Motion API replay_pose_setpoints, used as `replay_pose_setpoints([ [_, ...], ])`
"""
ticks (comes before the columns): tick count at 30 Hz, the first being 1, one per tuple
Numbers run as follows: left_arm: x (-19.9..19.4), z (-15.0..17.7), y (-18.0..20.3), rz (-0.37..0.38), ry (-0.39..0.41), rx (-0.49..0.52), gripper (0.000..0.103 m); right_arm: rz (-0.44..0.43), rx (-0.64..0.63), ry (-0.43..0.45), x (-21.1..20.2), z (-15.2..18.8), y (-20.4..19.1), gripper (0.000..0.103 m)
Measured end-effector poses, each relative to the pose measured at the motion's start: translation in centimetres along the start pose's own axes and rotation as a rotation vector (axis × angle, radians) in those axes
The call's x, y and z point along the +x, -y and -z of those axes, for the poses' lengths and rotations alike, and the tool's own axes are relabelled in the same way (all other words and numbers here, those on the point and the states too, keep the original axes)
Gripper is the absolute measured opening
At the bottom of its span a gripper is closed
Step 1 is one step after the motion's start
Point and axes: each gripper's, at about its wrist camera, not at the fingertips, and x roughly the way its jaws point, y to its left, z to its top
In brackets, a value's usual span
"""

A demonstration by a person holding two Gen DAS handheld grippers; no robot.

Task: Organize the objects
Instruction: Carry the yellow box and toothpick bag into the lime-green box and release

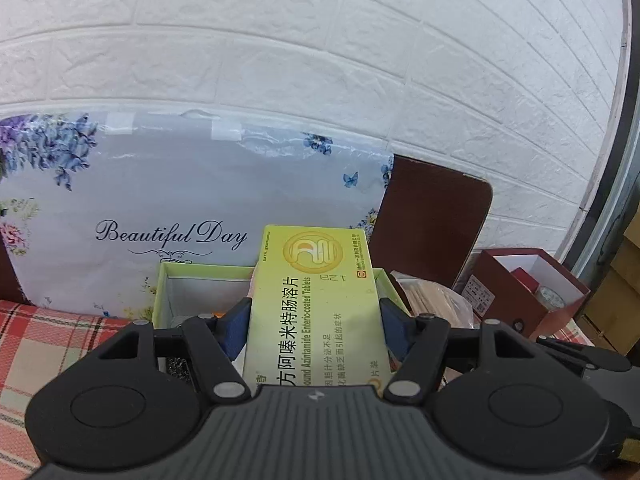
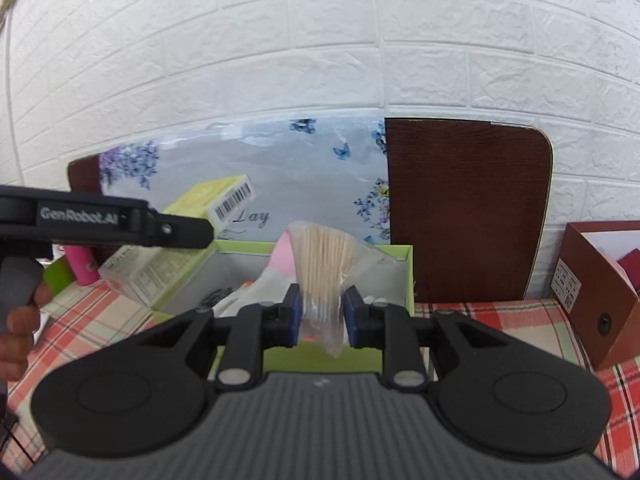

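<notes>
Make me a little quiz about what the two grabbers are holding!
1. True or false: the left gripper holds a yellow-green medicine box.
2. What do the right gripper's jaws pinch? A) a pink bottle B) a clear bag of wooden sticks C) a red box
3. Fill in: the open green box sits on a red ______ cloth.

Key: 1 true; 2 B; 3 checked.

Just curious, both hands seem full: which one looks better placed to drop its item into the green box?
Probably the right: its gripper holds the bag of sticks directly above the green box; the left's medicine box hangs beside it.
</notes>
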Motion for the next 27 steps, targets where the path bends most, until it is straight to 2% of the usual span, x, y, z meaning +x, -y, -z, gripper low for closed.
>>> replay_pose_setpoints([
  [4, 4.1, 0.1, -0.6, 0.002, -0.034, -0.021, 0.069, 0.026, -0.021, -0.024, 3.6, 0.1, 0.7, 0.022],
  [10, 8.1, 0.8, -1.9, -0.032, -0.045, -0.03, 0.07, 0.04, -0.046, -0.062, 8.4, 0.9, 0.8, 0.023],
  [11, 8.4, 0.9, -2.1, -0.043, -0.039, -0.035, 0.077, 0.034, -0.053, -0.061, 9.0, 1.1, 0.8, 0.029],
  [12, 8.6, 1.0, -2.3, -0.065, -0.045, -0.037, 0.091, 0.03, -0.069, -0.061, 9.5, 1.5, 0.7, 0.038],
  [13, 8.7, 1.2, -2.5, -0.09, -0.041, -0.044, 0.094, 0.038, -0.095, -0.071, 10.0, 1.7, 0.5, 0.06],
  [14, 8.6, 1.3, -2.7, -0.106, -0.028, -0.044, 0.095, 0.053, -0.114, -0.071, 10.3, 1.9, 0.3, 0.07],
  [16, 8.4, 1.6, -2.9, -0.126, -0.022, -0.029, 0.095, 0.073, -0.159, -0.046, 10.2, 2.5, 0.0, 0.075],
  [18, 8.0, 1.7, -3.1, -0.127, -0.018, -0.018, 0.096, 0.079, -0.17, -0.041, 10.0, 2.8, -0.1, 0.084],
  [20, 7.5, 1.6, -3.0, -0.121, -0.029, -0.018, 0.096, 0.082, -0.157, -0.039, 9.4, 2.8, 0.0, 0.085],
  [22, 6.6, 1.4, -2.7, -0.115, -0.039, -0.004, 0.096, 0.074, -0.134, -0.019, 8.2, 2.3, 0.1, 0.089],
  [24, 5.3, 1.3, -2.1, -0.114, -0.028, 0.002, 0.096, 0.069, -0.119, 0.015, 6.7, 1.8, 0.1, 0.099],
  [27, 2.8, 1.3, -1.4, -0.106, -0.007, -0.012, 0.096, 0.079, -0.107, 0.054, 4.2, 1.1, 0.0, 0.102],
])
